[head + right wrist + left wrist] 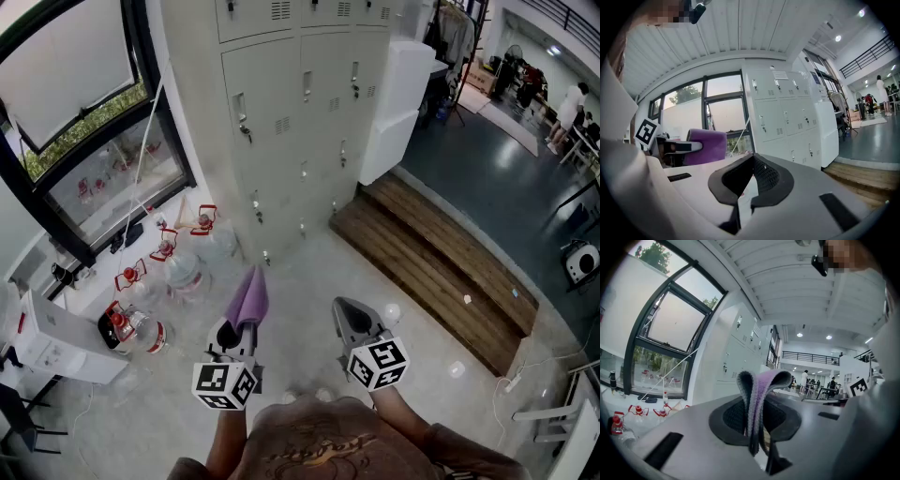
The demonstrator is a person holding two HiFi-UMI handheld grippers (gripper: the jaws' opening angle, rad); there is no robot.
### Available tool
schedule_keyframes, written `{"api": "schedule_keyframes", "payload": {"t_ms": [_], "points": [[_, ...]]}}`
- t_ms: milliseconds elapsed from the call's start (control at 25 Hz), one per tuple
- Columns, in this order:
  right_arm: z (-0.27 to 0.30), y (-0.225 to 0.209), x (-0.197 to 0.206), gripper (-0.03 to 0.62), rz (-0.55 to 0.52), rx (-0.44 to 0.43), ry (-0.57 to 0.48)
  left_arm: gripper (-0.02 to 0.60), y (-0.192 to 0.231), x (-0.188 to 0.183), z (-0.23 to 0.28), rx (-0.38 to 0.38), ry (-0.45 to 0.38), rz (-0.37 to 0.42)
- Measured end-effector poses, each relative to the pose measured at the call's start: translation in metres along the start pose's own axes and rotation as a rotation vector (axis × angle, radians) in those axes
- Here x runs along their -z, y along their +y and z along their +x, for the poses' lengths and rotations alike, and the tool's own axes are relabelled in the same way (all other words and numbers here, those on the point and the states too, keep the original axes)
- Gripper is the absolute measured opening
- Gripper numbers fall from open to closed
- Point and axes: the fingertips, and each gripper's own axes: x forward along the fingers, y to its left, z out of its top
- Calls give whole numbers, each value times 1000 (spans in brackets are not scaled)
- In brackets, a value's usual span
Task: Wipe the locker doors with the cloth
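A bank of grey locker doors (300, 112) stands ahead of me, also in the left gripper view as locker doors (738, 357) and in the right gripper view as locker doors (787, 117). My left gripper (240, 325) is shut on a folded purple cloth (249, 298), which sticks up out of the jaws as the cloth (758, 392). My right gripper (347, 309) hangs beside it, shut and holding nothing, its jaw tips meeting (751, 161). From the right gripper view the purple cloth (707, 146) shows at the left. Both grippers are well short of the lockers.
Water jugs with red handles (141, 319) stand on the floor below the window (84, 122) at the left. A wooden step (431, 267) runs along the right. A white cabinet (398, 103) adjoins the lockers. People (567, 112) stand far back right.
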Motion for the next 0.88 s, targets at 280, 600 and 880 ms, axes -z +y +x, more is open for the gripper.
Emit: {"api": "schedule_keyframes", "payload": {"t_ms": [280,600,880], "points": [[8,12,-4,-2,-19,-3,-10,43,10,-7,1,11,-11,3],[14,17,10,-2,6,35,-25,43,22,-10,12,70,-25,15],[38,6,5,-2,9,65,-31,43,32,-18,37,94,-45,18]]}}
